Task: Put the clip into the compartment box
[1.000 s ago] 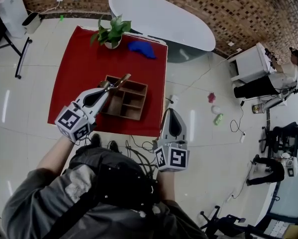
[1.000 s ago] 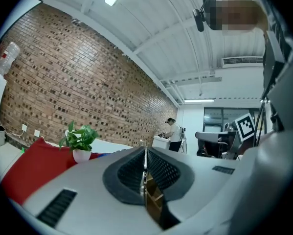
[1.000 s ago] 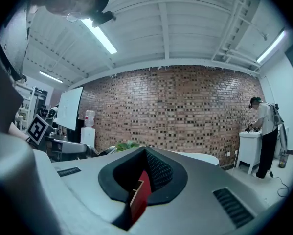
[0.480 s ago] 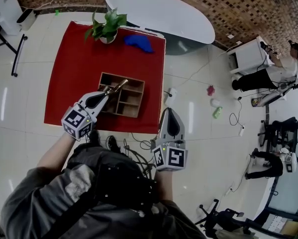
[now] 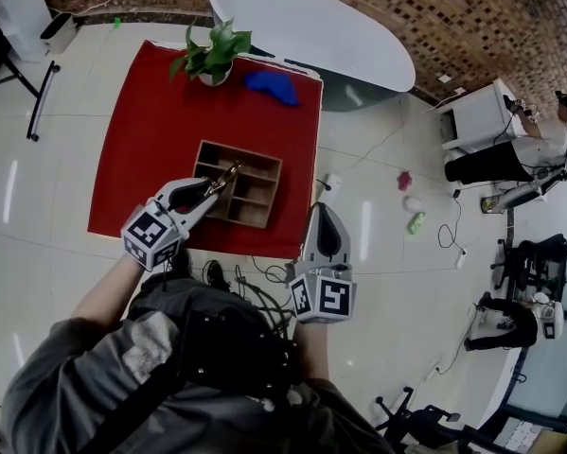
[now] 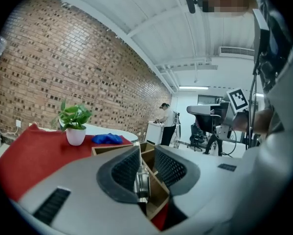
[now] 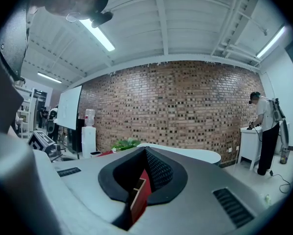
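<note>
The wooden compartment box (image 5: 264, 162) stands on the red cloth (image 5: 160, 121). My left gripper (image 5: 222, 182) hangs over the box's left compartments. Its jaws are opening, and the metal clip (image 5: 230, 173) still shows between them. In the left gripper view the clip (image 6: 141, 182) lies against the left pad (image 6: 124, 168), apart from the right pad, with the box (image 6: 151, 155) just below. My right gripper (image 5: 323, 212) rests off the cloth's near right corner, shut with nothing in it. Past its closed tips (image 7: 146, 151) a box edge (image 7: 138, 195) shows.
A potted plant (image 5: 210, 57) and a blue cloth (image 5: 272, 85) sit at the far edge of the red cloth. A white oval table (image 5: 311, 31) stands behind. Cables (image 5: 255, 274) trail on the floor by my feet. A person (image 5: 510, 154) works at the far right.
My left gripper has drawn back and lowered over the box's left side, and its jaws have parted around the clip. The right gripper has stayed put.
</note>
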Demonstrator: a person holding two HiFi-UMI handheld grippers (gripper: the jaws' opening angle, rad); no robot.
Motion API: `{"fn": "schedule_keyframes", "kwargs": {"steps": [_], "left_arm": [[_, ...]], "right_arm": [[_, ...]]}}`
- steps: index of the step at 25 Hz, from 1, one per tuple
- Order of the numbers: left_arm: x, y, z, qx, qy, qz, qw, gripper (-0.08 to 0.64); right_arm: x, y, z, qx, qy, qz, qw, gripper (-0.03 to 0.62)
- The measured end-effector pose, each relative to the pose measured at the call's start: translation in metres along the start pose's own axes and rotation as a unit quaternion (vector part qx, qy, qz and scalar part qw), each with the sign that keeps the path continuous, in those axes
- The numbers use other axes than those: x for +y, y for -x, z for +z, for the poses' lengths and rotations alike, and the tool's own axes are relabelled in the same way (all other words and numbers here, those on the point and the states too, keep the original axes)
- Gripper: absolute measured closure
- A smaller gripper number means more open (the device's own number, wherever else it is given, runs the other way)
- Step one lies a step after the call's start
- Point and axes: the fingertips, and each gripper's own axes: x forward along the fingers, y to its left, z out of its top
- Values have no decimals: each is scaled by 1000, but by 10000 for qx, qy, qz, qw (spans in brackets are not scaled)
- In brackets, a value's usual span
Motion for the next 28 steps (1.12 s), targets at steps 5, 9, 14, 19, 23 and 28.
{"fn": "schedule_keyframes", "kwargs": {"steps": [5, 9, 14, 19, 23, 28], "left_arm": [[1, 12, 29, -294, -187, 174, 9992, 423], [7, 33, 64, -607, -237, 409, 9970, 429], [14, 70, 114, -1145, -65, 695, 9910, 529], [24, 95, 129, -1135, -164, 913, 9892, 543], [22, 109, 138, -1197, -169, 1047, 9871, 543], [12, 121, 138, -1178, -162, 1127, 9865, 543]], "right_arm": [[5, -3, 7, -113, 33, 109, 9999, 572], [5, -4, 15, -204, 52, 163, 9996, 572], [9, -7, 29, -328, 91, 345, 9988, 572], [19, -13, 37, -395, 224, 582, 9973, 572], [28, -14, 45, -425, 315, 734, 9959, 572], [37, -14, 48, -461, 330, 862, 9947, 572]]}}
